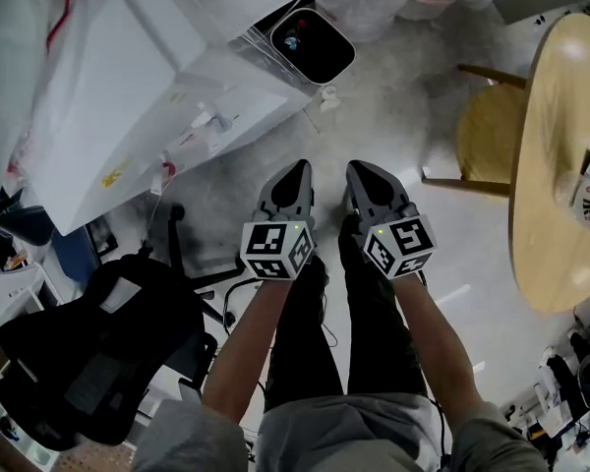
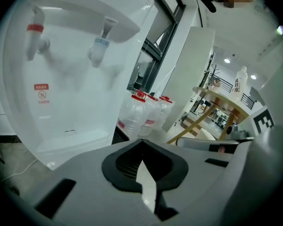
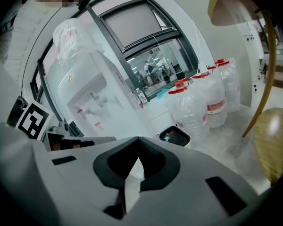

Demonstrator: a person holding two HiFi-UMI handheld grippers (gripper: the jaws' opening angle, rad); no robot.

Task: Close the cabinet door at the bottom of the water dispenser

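Where red, blue taps (image 2: 100,48) jut, white water dispenser (image 2: 75,107)

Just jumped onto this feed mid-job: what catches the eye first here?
The big white water dispenser fills the head view's upper left. Just below it, the left gripper and right gripper hang side by side above the floor, both shut and empty. Red-capped water bottles stand clustered in the right gripper view's middle.
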